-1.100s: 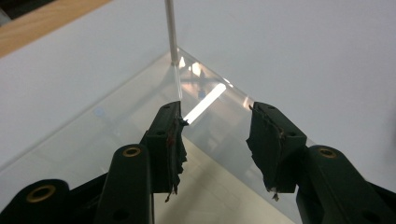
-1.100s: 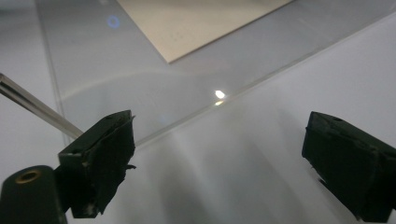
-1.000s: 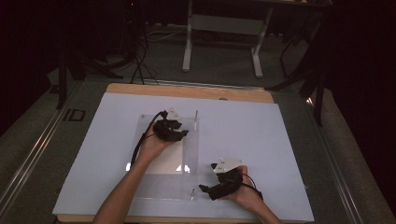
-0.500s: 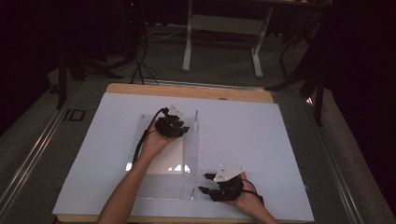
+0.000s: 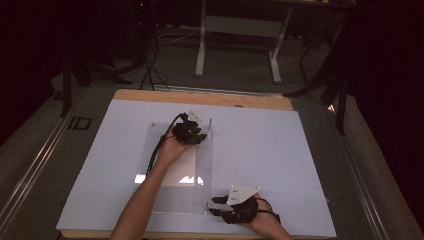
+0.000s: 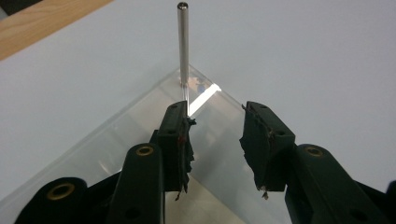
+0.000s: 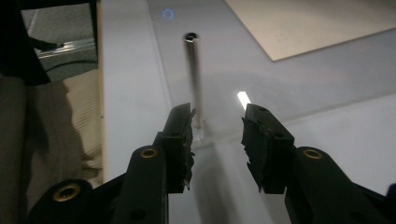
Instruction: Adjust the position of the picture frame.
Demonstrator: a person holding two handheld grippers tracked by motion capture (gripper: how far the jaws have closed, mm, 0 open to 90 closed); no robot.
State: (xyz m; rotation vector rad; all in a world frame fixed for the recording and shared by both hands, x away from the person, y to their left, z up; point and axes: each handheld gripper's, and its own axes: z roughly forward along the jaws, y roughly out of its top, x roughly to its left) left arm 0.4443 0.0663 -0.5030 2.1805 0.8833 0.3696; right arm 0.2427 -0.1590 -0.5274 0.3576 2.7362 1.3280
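The clear acrylic plate (image 5: pixel 179 170) is hard to trace against the white table sheet (image 5: pixel 280 150). At its far right corner a slim metal pin (image 6: pixel 183 44) stands upright, the left gripper (image 6: pixel 215 135) gaping and empty just before it. A second upright pin (image 7: pixel 194 79) rises at the near right corner, beyond the right gripper (image 7: pixel 217 135), likewise spread with nothing held.

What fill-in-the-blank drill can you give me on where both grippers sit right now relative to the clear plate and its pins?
1. The jaws of the left gripper stand ____, with nothing between them.
2. The metal pin ahead of the left gripper stands ____ at a corner of the clear plate.
3. The right gripper sits at the plate's ____ right corner in the high view.
4. Both grippers face a thin metal ____.

Missing words: open; upright; near; pin
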